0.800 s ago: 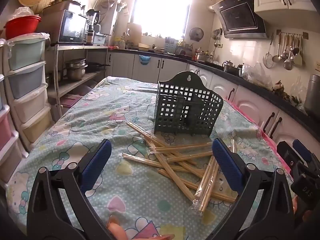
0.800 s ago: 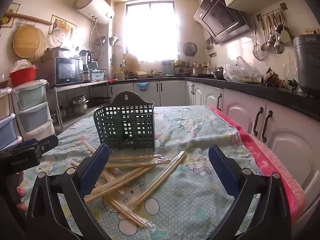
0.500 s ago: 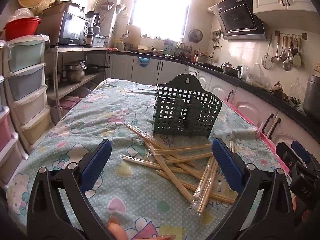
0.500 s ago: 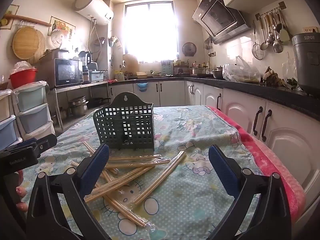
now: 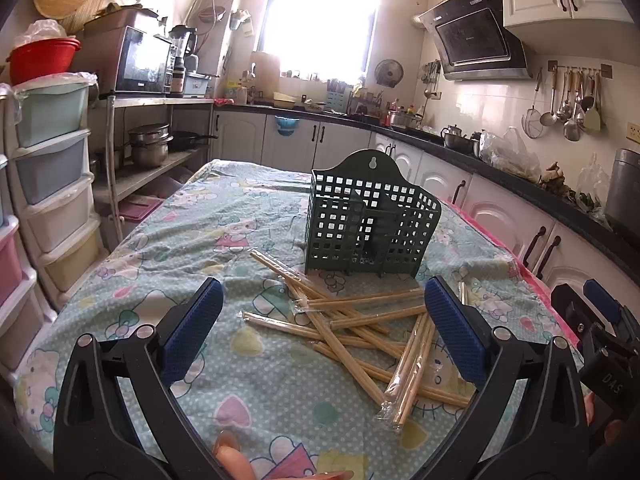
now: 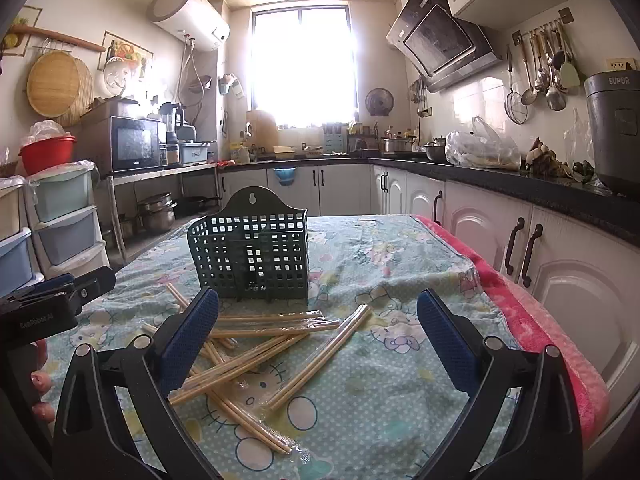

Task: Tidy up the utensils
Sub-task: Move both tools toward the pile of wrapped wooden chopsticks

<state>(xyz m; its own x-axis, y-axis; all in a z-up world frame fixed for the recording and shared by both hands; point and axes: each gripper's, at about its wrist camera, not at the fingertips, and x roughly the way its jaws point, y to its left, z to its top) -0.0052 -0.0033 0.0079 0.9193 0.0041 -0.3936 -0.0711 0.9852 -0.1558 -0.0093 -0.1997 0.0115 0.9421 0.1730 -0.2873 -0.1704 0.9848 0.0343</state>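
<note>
A dark green slotted utensil basket [image 5: 370, 220] stands upright on the table; it also shows in the right wrist view [image 6: 252, 250]. Several pairs of wooden chopsticks in clear sleeves [image 5: 360, 320] lie scattered in front of it, also seen from the right [image 6: 260, 344]. My left gripper [image 5: 320, 328] is open and empty, hovering above the near side of the pile. My right gripper [image 6: 316, 336] is open and empty, just short of the chopsticks. The right gripper also shows at the right edge of the left wrist view [image 5: 596, 332], and the left gripper at the left of the right wrist view [image 6: 60, 296].
The table carries a cartoon-print cloth [image 5: 192, 248] with a pink edge on the right [image 6: 532, 312]. Stacked plastic drawers [image 5: 52, 184] stand to the left. White cabinets under a black counter [image 6: 540, 220] run along the right.
Both grippers have shifted only slightly; the basket sits a little lower and nearer in both views. Nothing was picked up or released.
</note>
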